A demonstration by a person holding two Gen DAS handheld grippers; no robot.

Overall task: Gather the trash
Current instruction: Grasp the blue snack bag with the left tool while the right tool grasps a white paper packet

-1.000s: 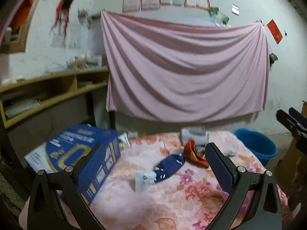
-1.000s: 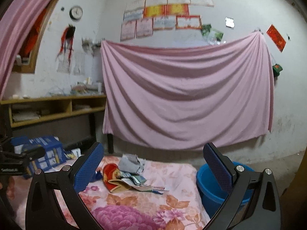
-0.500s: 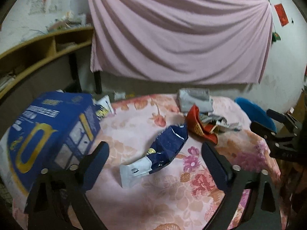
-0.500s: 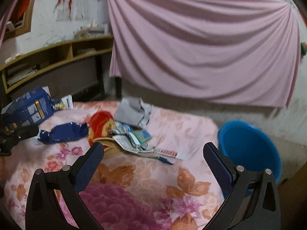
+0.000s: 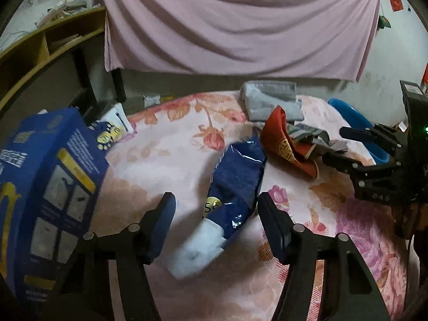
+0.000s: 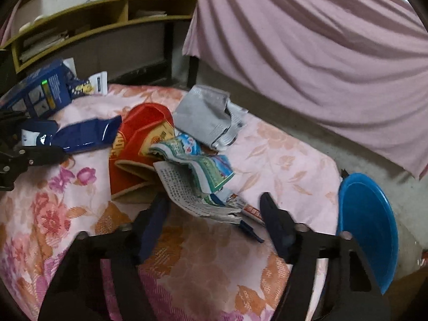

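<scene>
Looking down along our left gripper, we see its jaws closing around the dark blue wrapper, which lies between the 2 pads on the floral tablecloth; the pads have not yet met the foil, so nothing is grasped. The wrapper's white torn end points toward us, its blue end toward the red packet just beyond. A large blue box stands at the left edge of the table, and a grey folded bag lies at the far side.

Our right gripper hangs over the paper pile with its jaws closing too. Between the pads sits the near end of the printed leaflet, beside a green and blue wrapper, yet the pads are not pressing on any of it. The red packet lies touching that pile on its left, and the dark blue wrapper sits further left, next to our other gripper's fingers. A blue basin stands off the table's right edge, below the pink sheet hung on the wall.
</scene>
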